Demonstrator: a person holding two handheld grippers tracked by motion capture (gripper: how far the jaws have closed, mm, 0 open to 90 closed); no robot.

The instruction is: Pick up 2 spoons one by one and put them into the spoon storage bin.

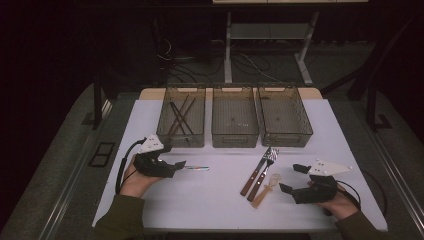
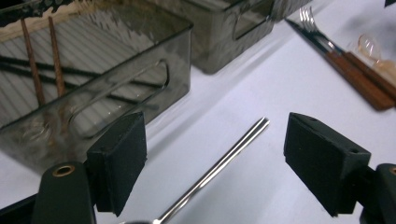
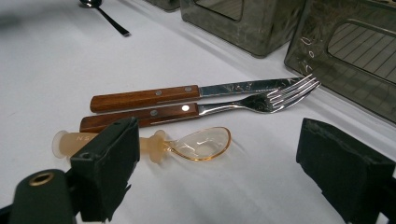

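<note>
A metal spoon (image 1: 197, 168) lies on the white table (image 1: 220, 200), left of centre, its slim handle (image 2: 233, 149) pointing right. My left gripper (image 1: 181, 166) is open around the spoon's near end, and in the left gripper view the pads (image 2: 119, 158) stand apart on either side of the handle without touching it. To the right lie a wooden-handled knife (image 3: 233, 87), a matching fork (image 3: 252, 102) and a clear amber plastic spoon (image 3: 201, 143). My right gripper (image 1: 293, 178) is open and holds nothing, just right of these three.
Three smoky clear bins stand in a row at the back. The left bin (image 1: 184, 117) holds several dark chopsticks (image 2: 56, 65). Nothing shows in the middle bin (image 1: 234, 120) or the right bin (image 1: 285, 117). The table's front edge is close to both hands.
</note>
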